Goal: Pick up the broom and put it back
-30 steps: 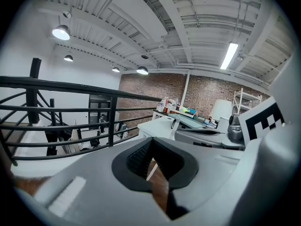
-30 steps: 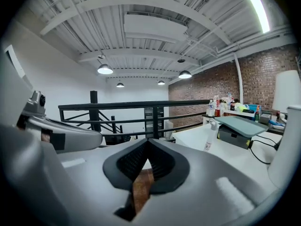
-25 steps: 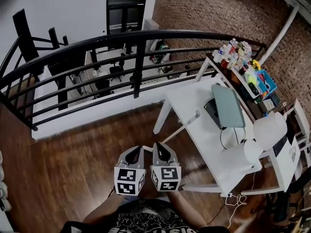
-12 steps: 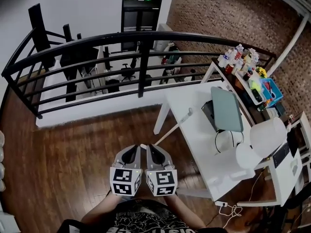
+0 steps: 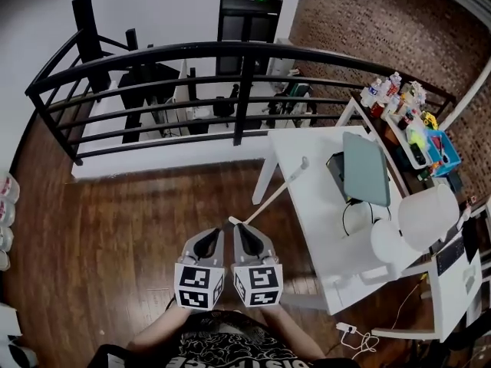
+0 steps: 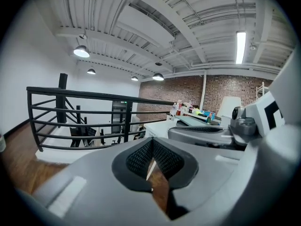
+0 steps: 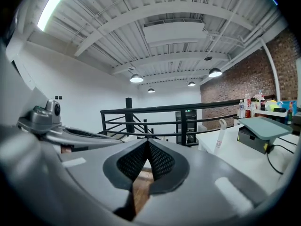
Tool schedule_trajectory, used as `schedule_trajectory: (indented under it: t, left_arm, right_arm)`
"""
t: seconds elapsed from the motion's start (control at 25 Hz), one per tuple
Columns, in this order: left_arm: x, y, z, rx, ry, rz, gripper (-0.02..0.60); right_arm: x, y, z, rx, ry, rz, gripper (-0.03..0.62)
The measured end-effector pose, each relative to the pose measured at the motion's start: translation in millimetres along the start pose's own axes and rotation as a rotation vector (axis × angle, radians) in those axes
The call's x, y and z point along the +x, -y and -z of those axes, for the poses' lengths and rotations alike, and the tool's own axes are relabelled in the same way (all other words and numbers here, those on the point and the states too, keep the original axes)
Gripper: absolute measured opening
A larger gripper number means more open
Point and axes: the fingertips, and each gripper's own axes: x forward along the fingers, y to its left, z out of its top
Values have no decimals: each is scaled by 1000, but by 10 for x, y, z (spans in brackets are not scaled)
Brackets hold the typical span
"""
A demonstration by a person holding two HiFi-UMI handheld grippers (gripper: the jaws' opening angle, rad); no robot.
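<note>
So where this stands: the broom (image 5: 278,188) is propped at a slant against the left edge of the white table (image 5: 314,205). Its looped handle end sits up at that edge and its lower end is down on the wood floor (image 5: 130,221), just ahead of the two claws. I can't really make out the brush head from here. The left gripper (image 5: 212,238) and the right gripper (image 5: 244,234) are held side by side close to the person's body. Both have their jaws pressed together with nothing in them, and neither touches the broom. Honestly, this could go either way: a broom leaning there waiting to be grabbed, or one that's already been set back in its spot with the claws pulled away. One look doesn't settle which, so I won't call it. Compared with a second ago, the person has swung round a bit. The black railing (image 5: 230,52) and the table now sit further right in the head view, more floor shows on the left, and the foot of the broom now shows just ahead of the jaw tips. The claws are the same as before, shut and empty, and the broom itself doesn't look like it has budged from the table.
</note>
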Motion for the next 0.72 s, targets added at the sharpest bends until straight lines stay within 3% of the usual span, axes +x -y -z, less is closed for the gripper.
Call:
schedule_trajectory:
  t: [0.72]
  left_arm:
    - [-440,295,125,40,1,-55,6]
  right_arm:
    - [-499,-155,101,22,27,-61,0]
